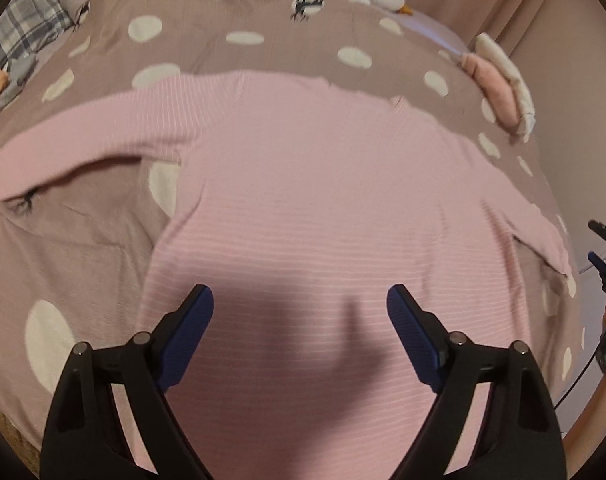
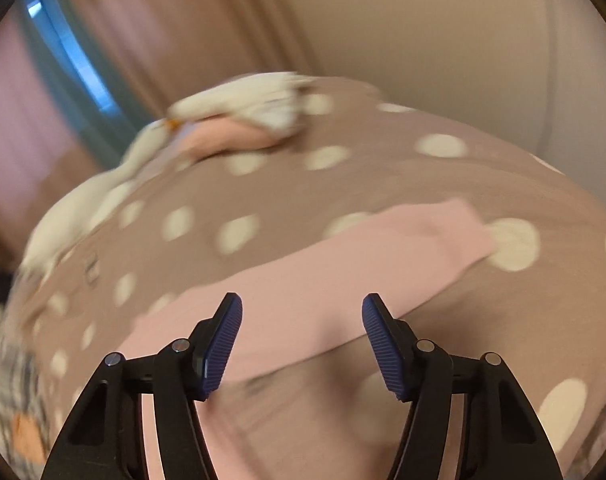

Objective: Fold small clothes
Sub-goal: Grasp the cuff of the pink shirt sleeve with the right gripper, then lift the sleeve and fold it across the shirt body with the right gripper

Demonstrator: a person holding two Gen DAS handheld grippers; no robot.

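The bed (image 1: 115, 248), under a dotted brown cover, served as the folding surface. On it the pink top (image 1: 323, 200) lay flat, body spread and both sleeves out to the sides, probably so the sleeves could be folded in first. The left gripper (image 1: 300, 312) hung above the body, jaws wide and empty. The right gripper (image 2: 302, 322), also wide and empty, pointed at a sleeve (image 2: 383, 256), likely to take it.

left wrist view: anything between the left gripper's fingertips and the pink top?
Nothing. In the left wrist view the left gripper hangs open over the pink top; only the gripper's shadow falls on the fabric between its fingers.
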